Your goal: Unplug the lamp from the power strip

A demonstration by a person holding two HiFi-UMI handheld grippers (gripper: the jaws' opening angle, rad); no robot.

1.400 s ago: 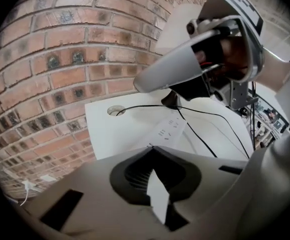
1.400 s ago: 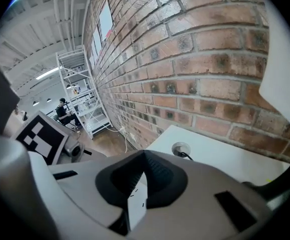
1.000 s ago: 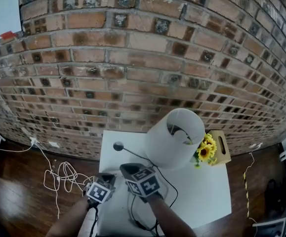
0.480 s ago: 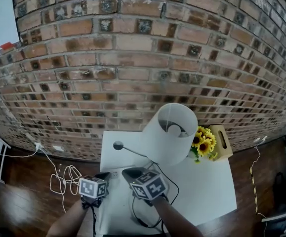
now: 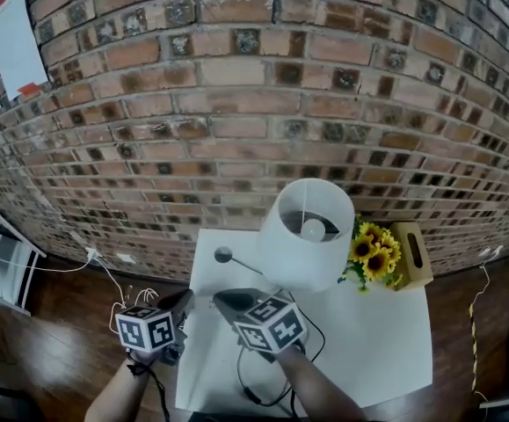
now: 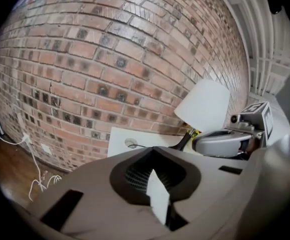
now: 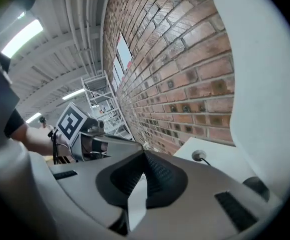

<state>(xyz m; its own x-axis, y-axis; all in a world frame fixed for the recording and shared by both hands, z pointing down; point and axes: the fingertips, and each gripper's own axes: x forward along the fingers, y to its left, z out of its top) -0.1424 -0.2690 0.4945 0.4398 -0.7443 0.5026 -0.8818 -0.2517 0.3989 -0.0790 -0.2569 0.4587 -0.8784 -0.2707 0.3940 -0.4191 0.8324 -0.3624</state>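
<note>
Poised side by side before a brick wall (image 5: 236, 104), over the near left corner of a white table (image 5: 368, 341): left gripper (image 5: 182, 301) and right gripper (image 5: 225, 299), each with jaws pressed together on nothing. Just ahead and right of the right gripper, the lamp (image 5: 311, 236), upright, bulb showing inside its white shade. Just beyond both tips, a small round disc (image 5: 223, 254). Beneath the right gripper, black cord (image 5: 240, 374) looped on the tabletop. Past the lamp, sunflowers (image 5: 373, 255).

no words, numbers or brands can be read. the cube (image 5: 146, 331) on the left gripper (image 5: 182, 301) and the cube (image 5: 272, 323) on the right gripper (image 5: 225, 299) carry only black-and-white square patterns; the white sheet (image 5: 17, 51) on the brick wall (image 5: 236, 104) shows no legible print.
</note>
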